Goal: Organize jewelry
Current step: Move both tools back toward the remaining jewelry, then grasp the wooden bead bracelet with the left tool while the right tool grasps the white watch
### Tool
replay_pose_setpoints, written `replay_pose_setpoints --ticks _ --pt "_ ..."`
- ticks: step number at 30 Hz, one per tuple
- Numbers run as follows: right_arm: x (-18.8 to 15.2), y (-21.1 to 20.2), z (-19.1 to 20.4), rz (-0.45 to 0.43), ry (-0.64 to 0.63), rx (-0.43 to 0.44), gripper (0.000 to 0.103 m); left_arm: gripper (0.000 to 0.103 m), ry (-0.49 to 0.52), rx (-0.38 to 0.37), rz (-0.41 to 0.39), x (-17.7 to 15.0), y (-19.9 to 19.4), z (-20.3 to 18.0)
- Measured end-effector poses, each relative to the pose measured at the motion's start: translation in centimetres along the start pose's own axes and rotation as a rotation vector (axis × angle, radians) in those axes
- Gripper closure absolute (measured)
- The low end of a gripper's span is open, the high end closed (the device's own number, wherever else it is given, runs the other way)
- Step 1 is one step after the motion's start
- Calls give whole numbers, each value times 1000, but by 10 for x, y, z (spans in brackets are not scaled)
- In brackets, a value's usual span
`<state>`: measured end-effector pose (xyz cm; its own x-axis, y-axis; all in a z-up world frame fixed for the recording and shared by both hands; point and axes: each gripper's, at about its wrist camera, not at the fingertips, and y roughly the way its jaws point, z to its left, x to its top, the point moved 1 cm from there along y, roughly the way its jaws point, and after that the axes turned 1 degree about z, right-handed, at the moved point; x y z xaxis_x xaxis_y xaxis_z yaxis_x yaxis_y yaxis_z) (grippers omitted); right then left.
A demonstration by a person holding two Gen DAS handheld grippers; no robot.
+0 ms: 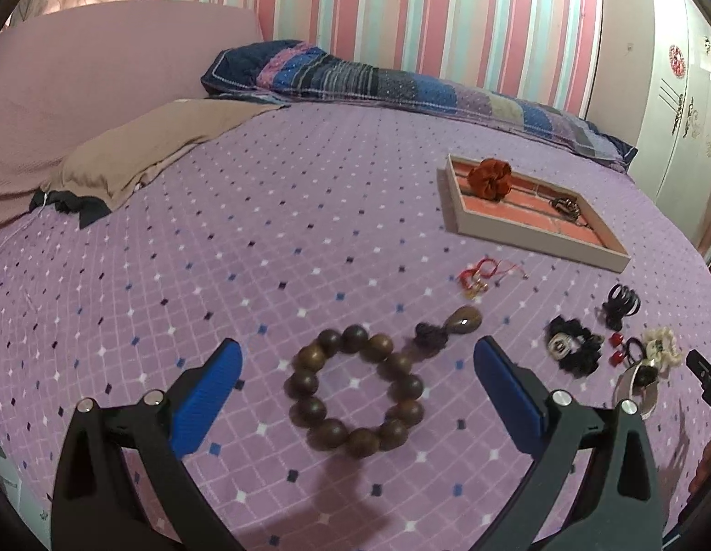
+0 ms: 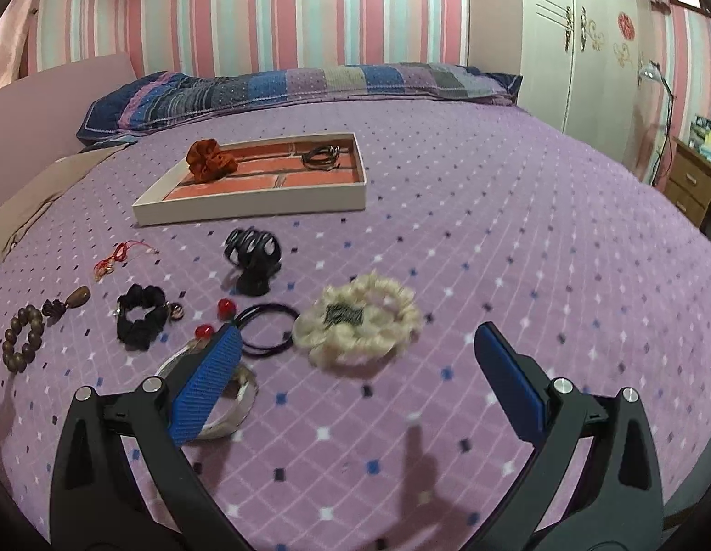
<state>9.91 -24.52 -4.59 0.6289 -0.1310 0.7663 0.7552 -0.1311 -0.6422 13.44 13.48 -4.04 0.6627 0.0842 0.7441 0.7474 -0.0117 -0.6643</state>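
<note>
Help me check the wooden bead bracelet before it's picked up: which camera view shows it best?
The left wrist view: the wooden bead bracelet lies large and whole between the open left gripper's fingers, each bead distinct. The right wrist view shows it small at the far left edge.

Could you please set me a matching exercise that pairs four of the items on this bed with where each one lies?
Items:
1. rust scrunchie
2. wooden bead bracelet
3. cream scrunchie
4. black claw clip

Places:
A. between the open fingers of the right tool
B. inside the tray
C. on the bedspread between the tray and the cream scrunchie
D. between the open fingers of the left tool

Pairs: 1-B, 2-D, 3-A, 4-C
</note>
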Motion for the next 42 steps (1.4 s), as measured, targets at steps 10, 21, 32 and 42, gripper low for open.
replay_pose_setpoints --ticks 10,21,32,42 --pt "-23 11 29 14 -29 -19 5 4 45 35 25 -21 25 14" --pt "-32 26 36 72 14 3 29 5 90 13 35 -25 43 24" --pt "-36 33 49 100 -8 17 50 29 83 22 83 -23 63 34" --pt "-35 36 54 110 -22 50 66 29 89 3 98 -24 71 33"
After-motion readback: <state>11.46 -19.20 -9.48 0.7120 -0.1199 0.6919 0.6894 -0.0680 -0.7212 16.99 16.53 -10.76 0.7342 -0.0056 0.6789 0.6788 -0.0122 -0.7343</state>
